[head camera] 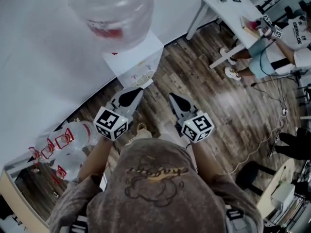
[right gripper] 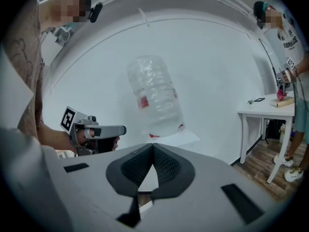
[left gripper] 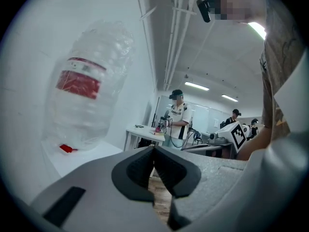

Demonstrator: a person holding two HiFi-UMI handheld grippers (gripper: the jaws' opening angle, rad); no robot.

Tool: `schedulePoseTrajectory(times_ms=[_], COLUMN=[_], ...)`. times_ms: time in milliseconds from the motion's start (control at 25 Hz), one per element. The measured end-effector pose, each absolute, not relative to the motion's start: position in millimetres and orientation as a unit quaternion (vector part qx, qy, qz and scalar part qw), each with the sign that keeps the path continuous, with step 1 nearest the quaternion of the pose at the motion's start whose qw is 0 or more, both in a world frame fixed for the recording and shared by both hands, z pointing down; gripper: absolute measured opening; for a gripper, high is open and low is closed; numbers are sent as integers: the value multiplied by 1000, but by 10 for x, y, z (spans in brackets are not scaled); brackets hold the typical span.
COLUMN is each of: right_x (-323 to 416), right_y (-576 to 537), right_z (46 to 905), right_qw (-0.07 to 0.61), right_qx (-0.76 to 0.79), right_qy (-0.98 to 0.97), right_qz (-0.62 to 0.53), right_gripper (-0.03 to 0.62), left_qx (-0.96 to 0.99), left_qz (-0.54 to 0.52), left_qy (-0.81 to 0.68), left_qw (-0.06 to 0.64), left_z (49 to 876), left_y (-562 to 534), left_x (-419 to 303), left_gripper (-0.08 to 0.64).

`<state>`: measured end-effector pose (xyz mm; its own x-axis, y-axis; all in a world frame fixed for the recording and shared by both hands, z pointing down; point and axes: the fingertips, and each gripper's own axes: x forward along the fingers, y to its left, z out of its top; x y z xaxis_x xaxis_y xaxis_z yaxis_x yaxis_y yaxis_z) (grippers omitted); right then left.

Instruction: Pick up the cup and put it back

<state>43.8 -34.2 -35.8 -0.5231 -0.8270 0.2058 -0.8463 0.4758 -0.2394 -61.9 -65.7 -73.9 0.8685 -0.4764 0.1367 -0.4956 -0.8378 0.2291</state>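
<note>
No cup shows in any view. A large clear water bottle (head camera: 114, 13) with a red label stands upside down on a white dispenser (head camera: 133, 57) against the wall. It also appears in the left gripper view (left gripper: 87, 95) and the right gripper view (right gripper: 154, 95). My left gripper (head camera: 142, 85) points at the dispenser, held out level in front of it with its jaws shut and empty (left gripper: 154, 151). My right gripper (head camera: 171, 96) is beside it, a little further right, also shut on nothing (right gripper: 153, 149). Each gripper sees the other: the right gripper (left gripper: 231, 135) and the left gripper (right gripper: 91, 132).
Several spare water bottles (head camera: 68, 140) stand on the floor at the lower left. A white table (head camera: 228, 6) is at the upper right, with another person (head camera: 272, 52) working at it. A dark stool (head camera: 250, 171) and cables lie on the wood floor to the right.
</note>
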Motion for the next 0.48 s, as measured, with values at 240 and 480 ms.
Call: schedulePoseTrajectory(times_ms=[240,480], right_x=[337,441], right_y=[-332,-369], right_z=[-515,-657], right_qw=[21,11], right_qx=[491,499], right_qy=[-860,-858], right_qz=[139,126], right_gripper=[2,2], left_qx=[963,961], left_qz=[28,25], left_qy=[-241,-252], left_qw=[117,110], left_z=[-918,-999], left_y=[-693,-715], left_x=[-602,-560], left_gripper=[3,3])
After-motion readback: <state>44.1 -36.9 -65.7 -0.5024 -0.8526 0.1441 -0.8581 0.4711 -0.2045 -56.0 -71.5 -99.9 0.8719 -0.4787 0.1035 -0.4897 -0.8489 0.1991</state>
